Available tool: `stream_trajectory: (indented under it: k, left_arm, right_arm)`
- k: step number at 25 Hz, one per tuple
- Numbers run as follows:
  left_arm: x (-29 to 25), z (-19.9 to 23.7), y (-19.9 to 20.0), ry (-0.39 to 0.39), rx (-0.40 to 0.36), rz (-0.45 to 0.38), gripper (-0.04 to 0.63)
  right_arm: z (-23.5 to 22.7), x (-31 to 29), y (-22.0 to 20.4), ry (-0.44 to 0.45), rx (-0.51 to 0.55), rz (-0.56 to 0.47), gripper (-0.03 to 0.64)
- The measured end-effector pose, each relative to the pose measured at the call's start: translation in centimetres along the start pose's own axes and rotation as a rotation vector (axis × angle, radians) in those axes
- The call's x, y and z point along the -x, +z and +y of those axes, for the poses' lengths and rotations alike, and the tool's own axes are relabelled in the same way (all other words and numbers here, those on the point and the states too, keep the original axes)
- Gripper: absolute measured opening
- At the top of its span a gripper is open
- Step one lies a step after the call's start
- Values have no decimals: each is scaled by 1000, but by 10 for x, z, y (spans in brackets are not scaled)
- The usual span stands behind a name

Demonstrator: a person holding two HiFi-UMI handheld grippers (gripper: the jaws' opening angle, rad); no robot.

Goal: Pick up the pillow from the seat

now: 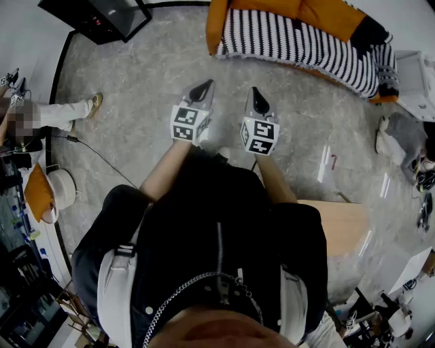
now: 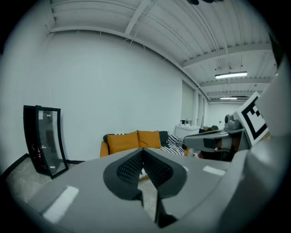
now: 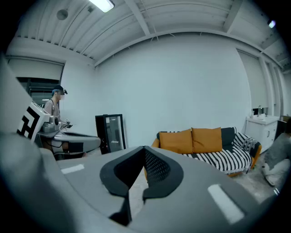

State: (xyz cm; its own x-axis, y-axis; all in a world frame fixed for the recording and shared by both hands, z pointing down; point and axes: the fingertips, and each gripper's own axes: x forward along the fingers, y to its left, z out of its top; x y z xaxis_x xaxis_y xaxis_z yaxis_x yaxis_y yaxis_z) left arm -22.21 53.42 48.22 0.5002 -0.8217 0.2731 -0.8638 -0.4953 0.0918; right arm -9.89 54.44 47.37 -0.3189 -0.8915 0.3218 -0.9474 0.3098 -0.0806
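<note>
Two orange pillows (image 3: 175,141) lean side by side against the back of a sofa (image 1: 299,41) draped with a black-and-white striped blanket; they also show in the left gripper view, the pillows (image 2: 122,142) far off. In the head view the sofa lies across the floor ahead of me, well beyond both grippers. My left gripper (image 1: 202,87) and right gripper (image 1: 257,97) are held side by side in front of my body, both pointing toward the sofa. Each is shut with nothing between its jaws: left gripper (image 2: 143,150), right gripper (image 3: 144,148).
A black glass-door cabinet (image 1: 102,17) stands left of the sofa. A person's leg (image 1: 61,112) shows at the left, near a white stool with an orange cushion (image 1: 39,192). A white cabinet (image 1: 414,75) and a grey bundle (image 1: 401,139) are at the right; a wooden board (image 1: 340,228) lies beside me.
</note>
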Motion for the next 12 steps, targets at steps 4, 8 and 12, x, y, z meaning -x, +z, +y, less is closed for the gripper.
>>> stream_trajectory:
  k: [4, 8, 12]
  left_arm:
    - [0, -3, 2, -3, 1, -3, 11]
    - [5, -6, 6, -14, -5, -22, 11]
    - [2, -10, 6, -15, 0, -16, 11]
  right_arm:
    - [-1, 5, 5, 2, -3, -22, 0]
    - [1, 15, 6, 11, -39, -54, 2]
    - [-5, 17, 1, 23, -48, -41, 2]
